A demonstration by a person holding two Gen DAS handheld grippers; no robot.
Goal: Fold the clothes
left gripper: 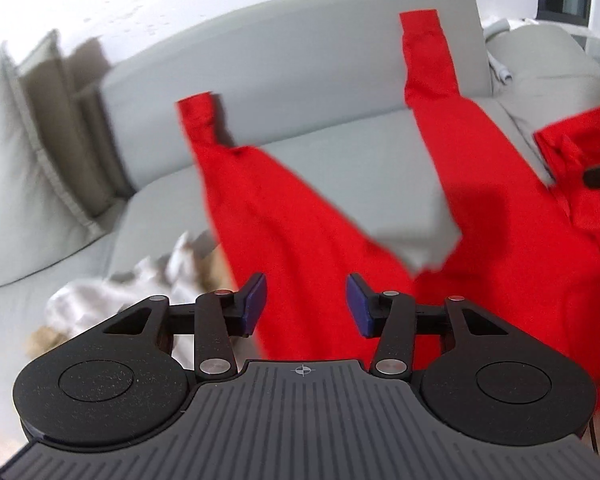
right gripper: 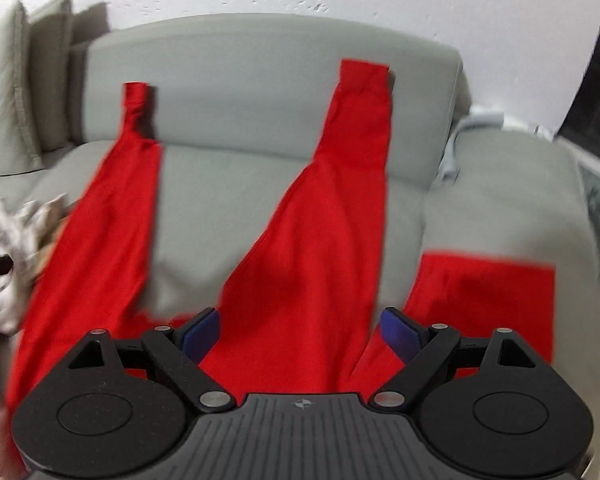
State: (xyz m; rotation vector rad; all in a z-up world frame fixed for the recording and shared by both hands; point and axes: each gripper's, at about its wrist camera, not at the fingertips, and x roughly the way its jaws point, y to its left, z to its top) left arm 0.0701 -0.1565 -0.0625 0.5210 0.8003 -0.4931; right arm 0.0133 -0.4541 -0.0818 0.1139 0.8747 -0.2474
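Red trousers [right gripper: 300, 264] lie spread on the seat of a grey sofa [right gripper: 260, 92], both legs running up from the front edge and their cuffs leaning against the backrest; the left gripper [left gripper: 306, 306] hangs released above the fabric near the front edge, blue pads [left gripper: 256, 300] apart and grasping nothing, with the left leg directly ahead of it; the right gripper [right gripper: 300, 334] is likewise released, its pads [right gripper: 400, 334] spread wide either side of the right leg, whether touching the cloth cannot be told; a folded red garment [right gripper: 484, 300] lies flat toward the seat's right end; a crumpled pale heap of clothes [left gripper: 148, 284] sits at the left.
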